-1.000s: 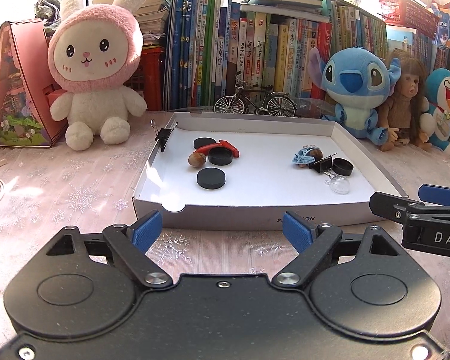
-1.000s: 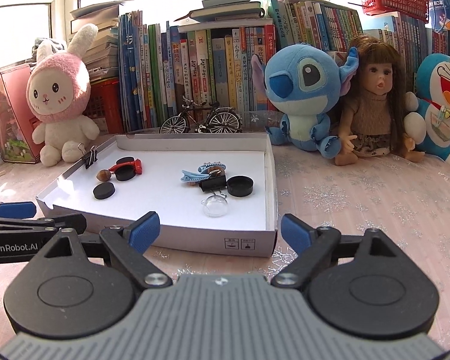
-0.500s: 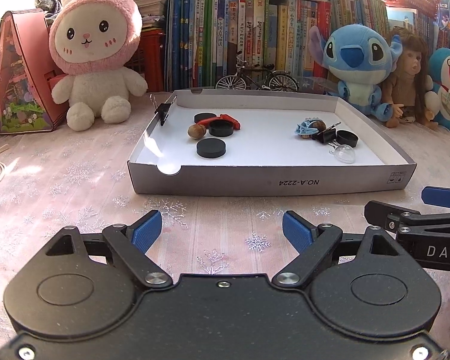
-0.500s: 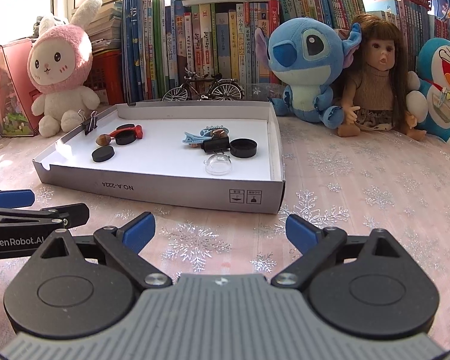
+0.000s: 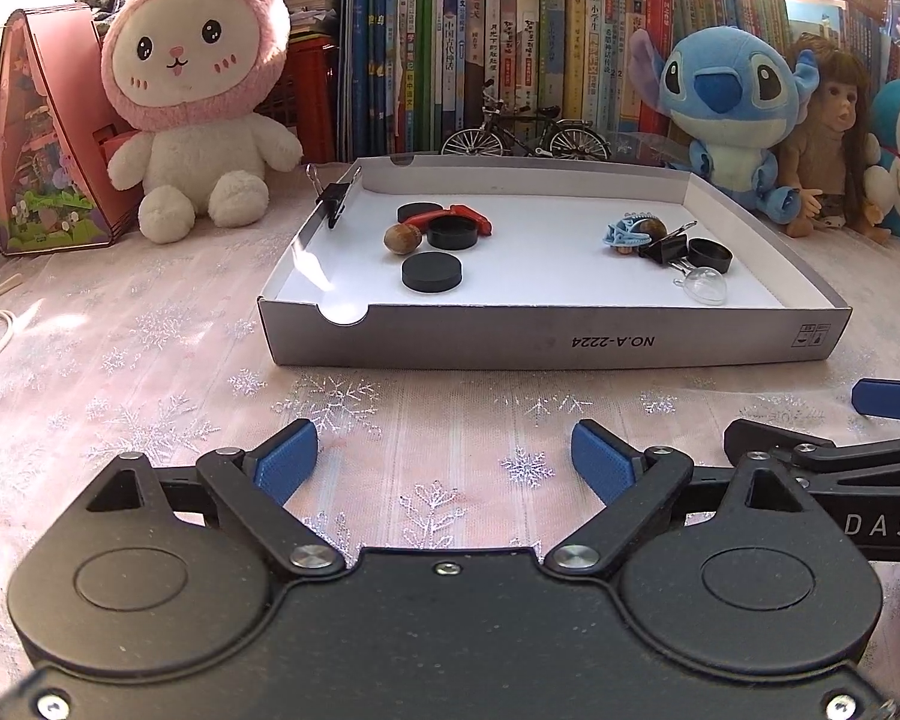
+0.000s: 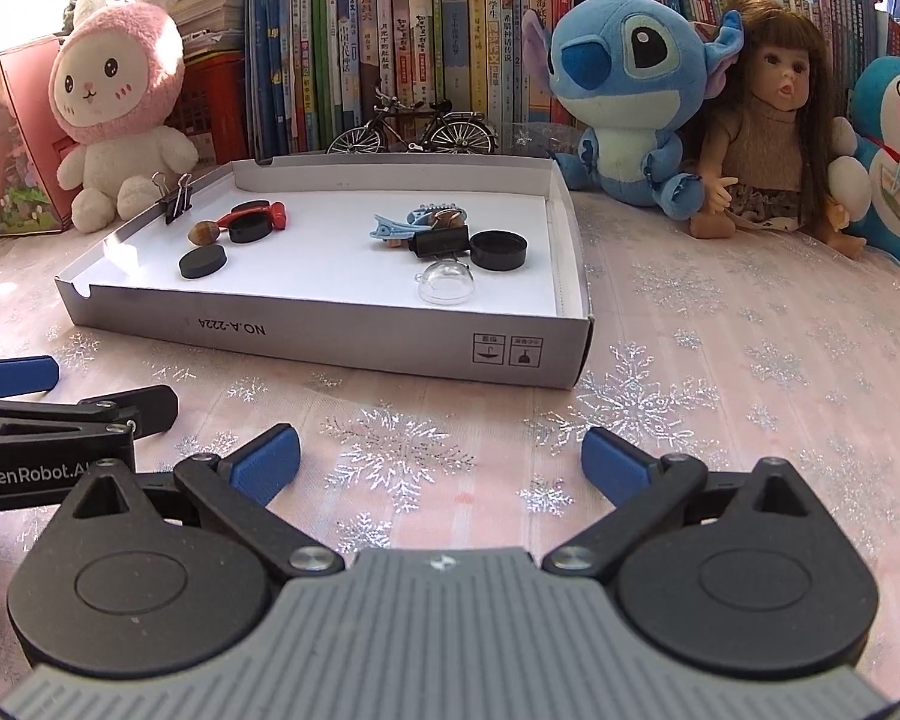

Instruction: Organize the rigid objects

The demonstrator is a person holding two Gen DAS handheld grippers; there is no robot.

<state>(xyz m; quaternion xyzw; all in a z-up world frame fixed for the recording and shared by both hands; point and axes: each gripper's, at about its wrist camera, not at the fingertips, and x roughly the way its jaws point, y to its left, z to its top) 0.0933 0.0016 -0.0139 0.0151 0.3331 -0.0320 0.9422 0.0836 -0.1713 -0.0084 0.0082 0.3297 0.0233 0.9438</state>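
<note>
left wrist view: both tools idle short of the tray, sorting looks barely begun or paused.

nearest, at 6 o'clock, the left gripper has its fingers spread wide and grasping nothing above the bench; the right gripper is likewise released and empty. further out toward 12 o'clock sits the cardboard tray. inside it, at 11 o'clock, a black disc, a nut, a second black disc and a red piece lie bunched together; at 1 o'clock a clear dome, a black cap, a binder clip and a blue hair clip crowd together. two loose clusters suggest grouping is partly done; whether more separating remains i cannot tell.
</note>
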